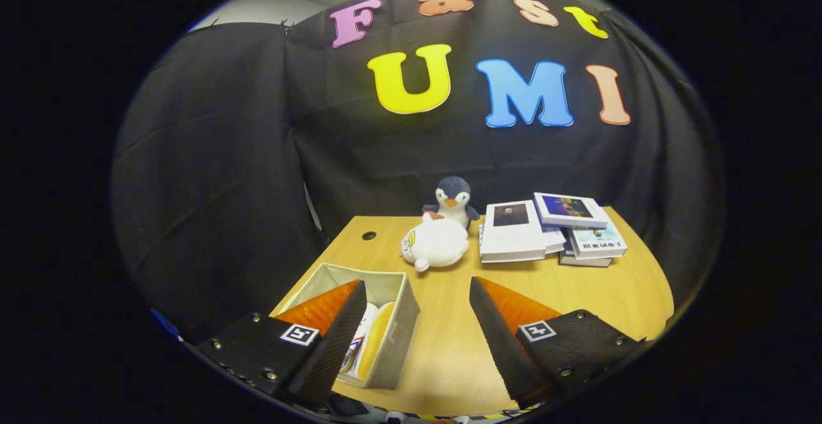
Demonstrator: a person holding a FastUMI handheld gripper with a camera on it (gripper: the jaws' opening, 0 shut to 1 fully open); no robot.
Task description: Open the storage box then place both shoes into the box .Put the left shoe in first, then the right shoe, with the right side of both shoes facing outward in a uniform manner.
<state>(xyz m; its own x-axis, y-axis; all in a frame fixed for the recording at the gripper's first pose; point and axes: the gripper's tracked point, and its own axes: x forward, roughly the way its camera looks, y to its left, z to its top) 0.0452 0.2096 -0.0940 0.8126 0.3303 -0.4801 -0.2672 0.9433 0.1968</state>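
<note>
An open beige storage box (398, 321) stands on the wooden table (578, 295), partly behind my left finger (334, 340). Inside it stands a shoe (372, 340), white with a yellow sole, on edge with the sole toward the box's right wall. I cannot tell whether a second shoe lies behind it. My gripper (411, 308) hovers above the table's near part, open, with nothing between its fingers. The box sits under and just ahead of the left finger; the right finger (501, 340) is over bare table.
A white plush toy (435, 244) lies beyond the fingers at mid-table, with a penguin plush (453, 200) upright behind it. A loose stack of books (549, 228) sits to their right. A small cable hole (368, 236) marks the table's far left.
</note>
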